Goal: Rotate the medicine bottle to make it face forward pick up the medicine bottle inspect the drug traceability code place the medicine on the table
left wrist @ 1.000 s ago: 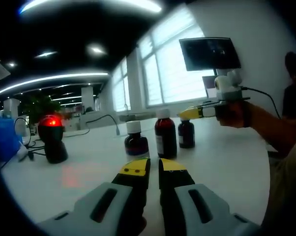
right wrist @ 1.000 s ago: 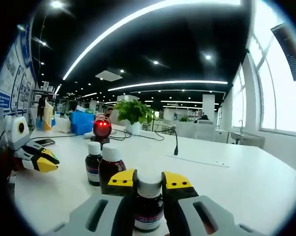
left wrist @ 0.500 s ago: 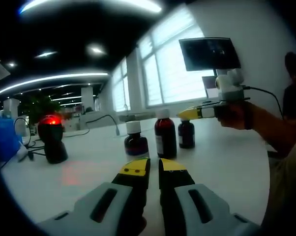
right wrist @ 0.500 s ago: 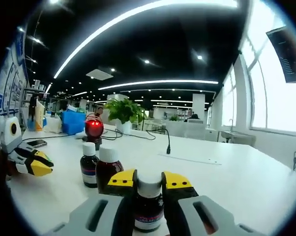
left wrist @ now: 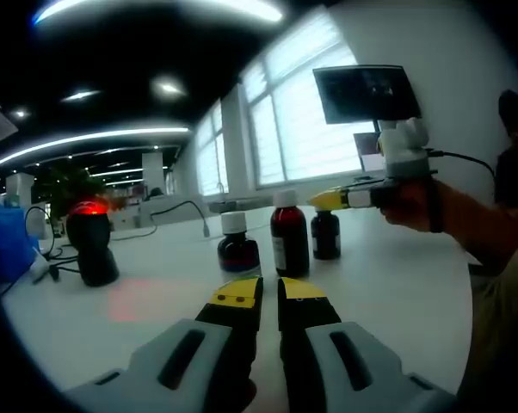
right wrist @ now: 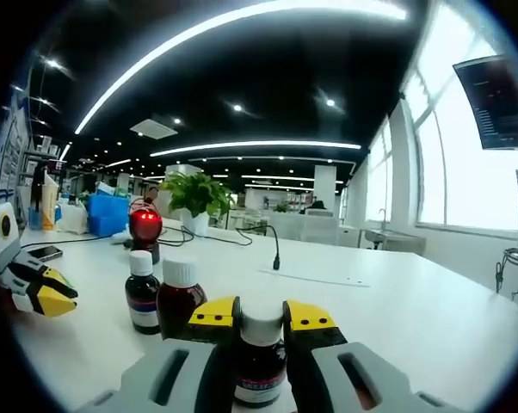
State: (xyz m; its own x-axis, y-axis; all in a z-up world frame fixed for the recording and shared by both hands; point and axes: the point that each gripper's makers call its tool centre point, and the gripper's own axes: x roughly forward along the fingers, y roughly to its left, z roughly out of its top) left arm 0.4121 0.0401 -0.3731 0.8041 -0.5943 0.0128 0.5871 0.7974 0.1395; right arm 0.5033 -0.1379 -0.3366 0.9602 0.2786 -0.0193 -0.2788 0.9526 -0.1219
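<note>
Three medicine bottles stand on the white table (left wrist: 397, 284): one (left wrist: 238, 245), a second (left wrist: 290, 232) and a third (left wrist: 326, 231). One barcode scanner (left wrist: 91, 241) glows red. One potted plant (right wrist: 194, 196) sits toward the table's far edge.

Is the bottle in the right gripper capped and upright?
Yes: the bottle stands upright between the right gripper's jaws, white cap on.

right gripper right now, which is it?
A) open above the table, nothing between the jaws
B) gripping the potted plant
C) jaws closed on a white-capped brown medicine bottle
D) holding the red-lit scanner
C: in the right gripper view the right gripper has its yellow-tipped jaws on either side of a white-capped medicine bottle, while the red-lit scanner and the plant stand far back on the table.
</note>
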